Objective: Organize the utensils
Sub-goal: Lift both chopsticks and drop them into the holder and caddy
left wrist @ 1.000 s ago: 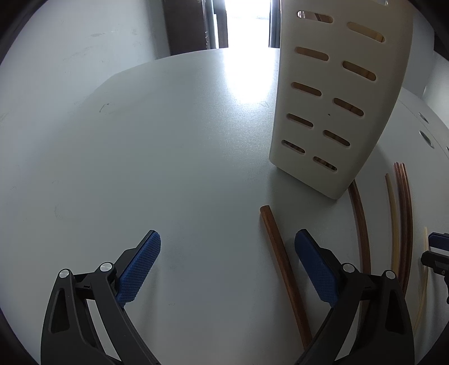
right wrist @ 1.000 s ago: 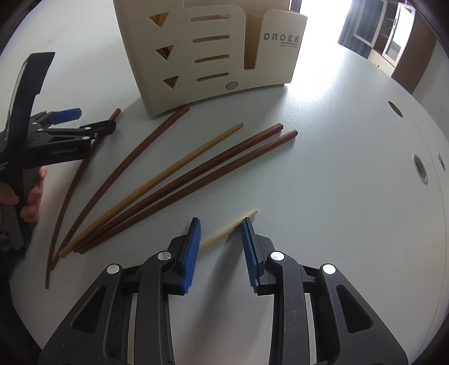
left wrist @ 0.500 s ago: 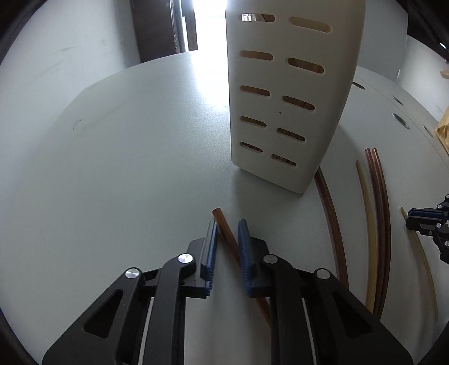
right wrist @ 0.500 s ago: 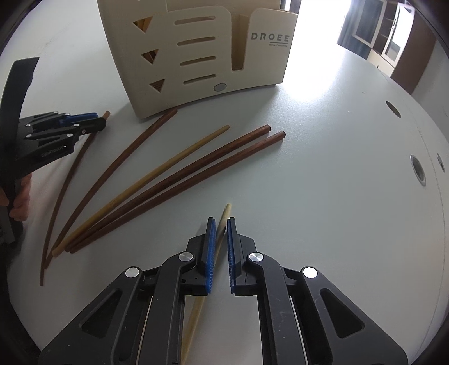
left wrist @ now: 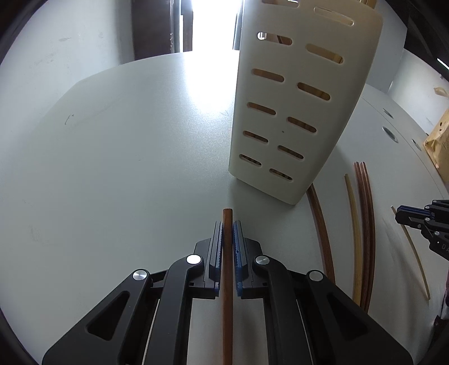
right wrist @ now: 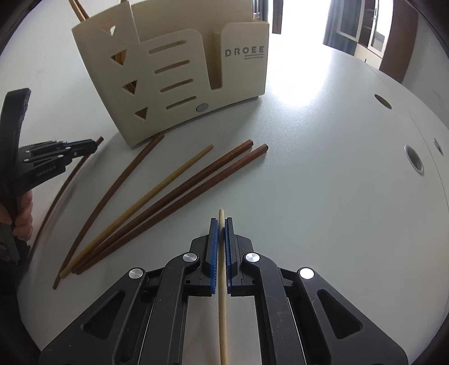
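Nearest in the left wrist view: left gripper (left wrist: 227, 224) clenched on a brown chopstick (left wrist: 227, 280), blue fingers (left wrist: 238, 252) pressed to both its sides, tip poking out just past them toward the holder (left wrist: 297, 92). Same gripper seen from the right wrist view (right wrist: 92, 144) at the far left, held by a hand (right wrist: 23, 216), tip near the holder's left corner.

Nearest in the right wrist view: right gripper (right wrist: 221, 221) clenched on a pale chopstick (right wrist: 222, 294), stick running straight back between the blue fingers (right wrist: 213, 247), short tip showing ahead of them. From the left wrist view, this gripper (left wrist: 400, 214) at the right edge, well right of the holder.

Farther out on the grey bench (right wrist: 322, 196), between gripper and holder: four loose chopsticks fanned toward the holder's base. A dark brown pair (right wrist: 182, 196) lying side by side, touching along their length. Left of it a pale yellow chopstick (right wrist: 157, 193). Left again a thin brown chopstick (right wrist: 118, 191), its far end just beside the holder's front wall.

Farthest: cream holder (right wrist: 179, 78) upright on the bench, slotted and triangle-cut front, "DROEE" printed on its right section. Brown stick ends (right wrist: 77, 9) rising from its left compartment.
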The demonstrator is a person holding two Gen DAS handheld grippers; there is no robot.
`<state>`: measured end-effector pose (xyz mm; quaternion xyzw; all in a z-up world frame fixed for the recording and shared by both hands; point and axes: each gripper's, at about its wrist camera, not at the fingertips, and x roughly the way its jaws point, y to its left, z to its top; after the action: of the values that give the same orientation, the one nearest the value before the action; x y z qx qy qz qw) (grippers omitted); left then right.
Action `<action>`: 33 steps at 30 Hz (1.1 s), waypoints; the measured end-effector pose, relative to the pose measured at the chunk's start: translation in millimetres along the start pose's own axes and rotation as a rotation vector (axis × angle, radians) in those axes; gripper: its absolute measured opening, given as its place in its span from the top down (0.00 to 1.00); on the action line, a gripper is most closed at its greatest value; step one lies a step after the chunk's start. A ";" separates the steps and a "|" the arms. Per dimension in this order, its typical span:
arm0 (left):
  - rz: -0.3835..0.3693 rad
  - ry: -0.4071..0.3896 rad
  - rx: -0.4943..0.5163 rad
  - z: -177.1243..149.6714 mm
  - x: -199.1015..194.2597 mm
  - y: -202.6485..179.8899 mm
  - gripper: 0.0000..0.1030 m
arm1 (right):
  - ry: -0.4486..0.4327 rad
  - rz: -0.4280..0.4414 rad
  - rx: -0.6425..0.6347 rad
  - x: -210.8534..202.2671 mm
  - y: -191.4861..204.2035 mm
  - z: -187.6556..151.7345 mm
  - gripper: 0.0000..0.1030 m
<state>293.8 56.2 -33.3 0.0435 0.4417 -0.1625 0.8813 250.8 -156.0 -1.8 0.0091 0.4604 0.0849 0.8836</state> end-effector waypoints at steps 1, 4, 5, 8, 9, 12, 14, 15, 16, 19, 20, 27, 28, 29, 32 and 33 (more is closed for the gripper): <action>-0.008 -0.008 -0.009 -0.2 -5.4 -0.2 0.93 | -0.050 0.016 -0.003 -9.0 0.6 1.5 0.95; -0.035 -0.052 -0.031 2.3 -25.3 -2.5 0.93 | -0.177 0.080 -0.002 -33.2 3.0 4.5 0.95; -0.040 -0.072 -0.038 9.0 -31.3 -3.7 0.93 | -0.197 0.104 0.013 -37.9 2.7 4.8 0.95; -0.068 -0.134 -0.041 22.1 -54.8 -5.7 0.93 | -0.284 0.157 0.059 -49.9 1.7 7.8 0.95; -0.062 -0.165 -0.035 23.5 -65.6 -9.8 0.93 | -0.323 0.152 0.063 -54.7 3.1 9.4 0.95; -0.055 -0.267 -0.028 32.7 -86.9 10.5 0.93 | -0.430 0.159 0.034 -69.2 13.7 17.7 0.95; -0.059 -0.321 -0.029 35.4 -105.6 6.2 0.93 | -0.467 0.181 0.011 -76.7 22.3 24.0 0.95; -0.063 -0.341 -0.027 36.9 -114.3 6.0 0.93 | -0.475 0.193 -0.004 -80.5 27.0 27.7 0.95; -0.066 -0.353 -0.022 38.1 -121.3 3.6 0.93 | -0.482 0.194 -0.024 -83.7 33.4 31.5 0.95; -0.052 -0.387 -0.003 41.1 -139.6 -5.3 0.93 | -0.506 0.183 -0.080 -94.9 48.8 44.2 0.95; -0.048 -0.402 0.000 42.4 -145.1 -7.4 0.93 | -0.514 0.182 -0.092 -98.1 52.5 49.0 0.95; -0.042 -0.476 -0.026 51.5 -173.7 -3.5 0.93 | -0.587 0.241 -0.096 -117.5 61.6 76.9 0.95; -0.038 -0.486 -0.032 53.5 -176.6 -3.6 0.93 | -0.601 0.244 -0.092 -119.1 61.7 82.5 0.95; -0.027 -0.499 -0.039 56.4 -179.1 -4.4 0.93 | -0.614 0.251 -0.091 -120.0 62.1 88.1 0.95; -0.011 -0.523 -0.065 70.1 -184.8 -6.4 0.93 | -0.655 0.272 -0.069 -118.9 61.4 107.3 0.95; -0.018 -0.521 -0.074 75.6 -187.2 -3.9 0.93 | -0.667 0.279 -0.058 -118.3 60.6 114.2 0.95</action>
<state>246.1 82.2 161.2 -0.0359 0.2057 -0.1596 0.9648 268.8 -108.0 165.8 0.0739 0.1383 0.2102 0.9650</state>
